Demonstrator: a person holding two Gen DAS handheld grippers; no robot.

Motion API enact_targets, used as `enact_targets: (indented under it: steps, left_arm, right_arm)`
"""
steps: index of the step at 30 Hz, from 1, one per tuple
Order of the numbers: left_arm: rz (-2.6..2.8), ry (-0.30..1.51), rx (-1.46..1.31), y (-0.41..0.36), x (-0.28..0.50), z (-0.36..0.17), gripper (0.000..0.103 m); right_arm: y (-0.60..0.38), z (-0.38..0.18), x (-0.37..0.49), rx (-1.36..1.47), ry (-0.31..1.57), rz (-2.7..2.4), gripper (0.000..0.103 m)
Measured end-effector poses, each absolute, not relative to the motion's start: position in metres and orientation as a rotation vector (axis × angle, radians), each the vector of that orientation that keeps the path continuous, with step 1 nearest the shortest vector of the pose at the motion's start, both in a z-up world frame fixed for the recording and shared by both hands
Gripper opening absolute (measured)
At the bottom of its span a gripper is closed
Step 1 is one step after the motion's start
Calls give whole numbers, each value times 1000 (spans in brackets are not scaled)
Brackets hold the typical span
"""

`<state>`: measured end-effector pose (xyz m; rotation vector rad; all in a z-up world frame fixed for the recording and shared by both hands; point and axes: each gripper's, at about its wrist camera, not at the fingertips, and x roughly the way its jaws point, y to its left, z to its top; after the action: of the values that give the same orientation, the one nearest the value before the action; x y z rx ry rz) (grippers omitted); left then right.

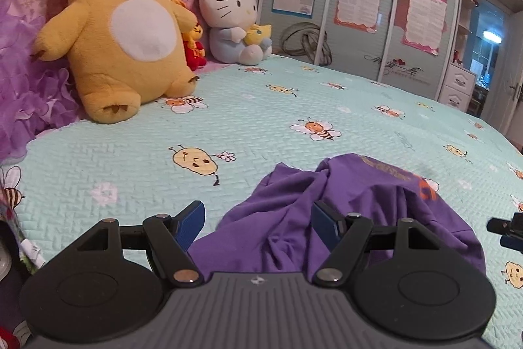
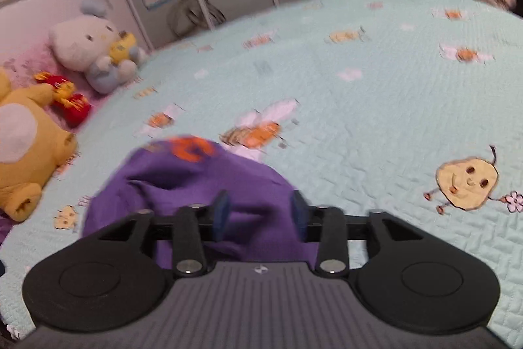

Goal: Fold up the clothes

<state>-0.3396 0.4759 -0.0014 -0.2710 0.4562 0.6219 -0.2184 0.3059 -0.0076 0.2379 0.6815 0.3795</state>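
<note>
A crumpled purple shirt (image 1: 330,211) with an orange print lies bunched on the light-green bedspread (image 1: 248,120). My left gripper (image 1: 258,221) is open, its blue-padded fingers (image 1: 193,218) spread just above the shirt's near left part. In the right wrist view the same shirt (image 2: 196,185) lies directly ahead, and my right gripper (image 2: 260,211) is open over its near edge, holding nothing. The right gripper's tip (image 1: 506,228) shows at the right edge of the left wrist view. The right wrist view is blurred.
A big yellow plush (image 1: 121,25), a white cat plush (image 1: 232,15) and a small red toy (image 1: 194,49) sit at the head of the bed. Purple ruffled fabric (image 1: 29,80) lies at the left. A wardrobe (image 1: 376,5) stands beyond the bed.
</note>
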Motion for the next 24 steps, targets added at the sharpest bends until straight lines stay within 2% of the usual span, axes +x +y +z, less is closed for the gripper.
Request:
enact_targets:
  steps: [1,3,10,11,13,16,22,24]
  left_arm:
    - [626,456,-274,477,-341,-2,75]
    - [634,457,-280,480,-343,-2,75]
    - [663,472,-293,487,-352,-4,76]
    - [667,476,-294,488,-354,-4,76]
    - [675,475,-292,490,-359,-3,76]
    - [694,468,-291,494,-366,-1,76]
    - [694,442,-304,495,-372,4,77]
    - [684,442,-305,492,-369,3,77]
  right_arm:
    - [313,-7,-224,239,673,422,67]
    - [331,-9,-230,233,679,522,75]
    - [427,-70,-198,130,884,618,73]
    - [434,-81,-193,128,922,608,67]
    - [443,-99,-184,130,997,590,2]
    - [429,-89,-199,153,943,644,0]
    - [336,-17,-266,140,736,808,0]
    - [306,-26,-276,116,779,774,0]
